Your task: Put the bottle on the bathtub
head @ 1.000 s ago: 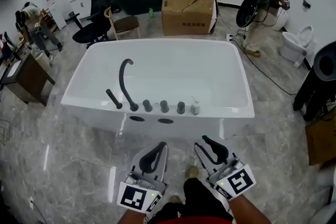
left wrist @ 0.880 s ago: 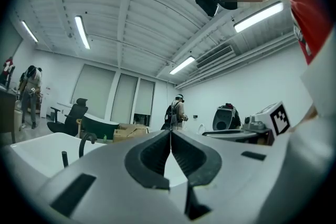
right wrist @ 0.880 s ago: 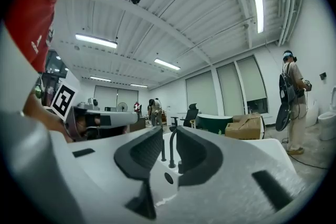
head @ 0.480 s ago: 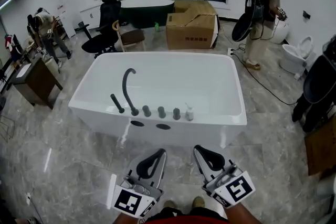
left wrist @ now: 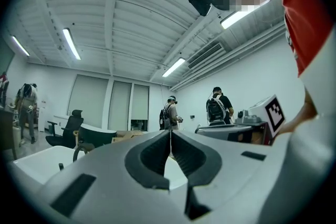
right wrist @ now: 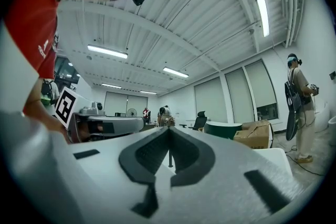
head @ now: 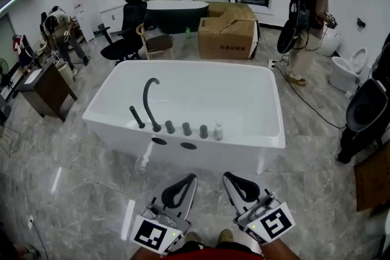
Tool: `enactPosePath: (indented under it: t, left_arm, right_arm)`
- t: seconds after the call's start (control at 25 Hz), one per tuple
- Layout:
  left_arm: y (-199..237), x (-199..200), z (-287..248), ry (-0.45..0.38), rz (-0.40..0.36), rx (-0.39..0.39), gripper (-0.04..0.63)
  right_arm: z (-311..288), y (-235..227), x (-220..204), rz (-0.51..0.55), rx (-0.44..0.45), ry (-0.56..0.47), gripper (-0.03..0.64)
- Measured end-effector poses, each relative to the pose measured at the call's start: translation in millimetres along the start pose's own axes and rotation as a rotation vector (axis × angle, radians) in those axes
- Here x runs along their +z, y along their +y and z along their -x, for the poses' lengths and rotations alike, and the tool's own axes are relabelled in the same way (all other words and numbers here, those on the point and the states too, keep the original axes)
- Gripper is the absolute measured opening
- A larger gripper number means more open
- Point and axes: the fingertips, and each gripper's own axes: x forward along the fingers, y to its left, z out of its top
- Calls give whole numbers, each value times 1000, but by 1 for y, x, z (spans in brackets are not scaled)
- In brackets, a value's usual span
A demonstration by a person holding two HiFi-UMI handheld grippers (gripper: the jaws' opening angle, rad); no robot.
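The small white bottle (head: 218, 130) stands upright on the near rim of the white bathtub (head: 271, 142), just right of the dark knobs (head: 186, 129) and the curved black faucet (head: 149, 100). Both grippers hover low over the floor, well short of the tub. My left gripper (head: 190, 178) is shut with nothing in it, its jaws meeting tip to tip (left wrist: 170, 134). My right gripper (head: 226, 176) is likewise shut and empty (right wrist: 169, 131). In the left gripper view the tub (left wrist: 31, 157) shows at lower left.
Behind the tub are a cardboard box (head: 228, 30), a dark tub (head: 177, 12) and an office chair (head: 125, 33). A person with a backpack (head: 308, 21) stands at the back right near a toilet (head: 347, 70). A desk (head: 39, 91) stands at left.
The view has drawn back from the tub, so the tub and bottle sit farther off. Both grippers stay shut and empty, low in the frame.
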Motion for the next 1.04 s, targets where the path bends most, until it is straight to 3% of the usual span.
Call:
enactPosePath:
  t: [0.64,1.04]
  left_arm:
    - [-11,-4,-4,-16,31,0,14]
    - [2,-5,3,-7,32,29,14]
  right_arm:
    - [16,-5,-2,32,-34,5,3]
    - [6,5,-8,5,-3,21,3]
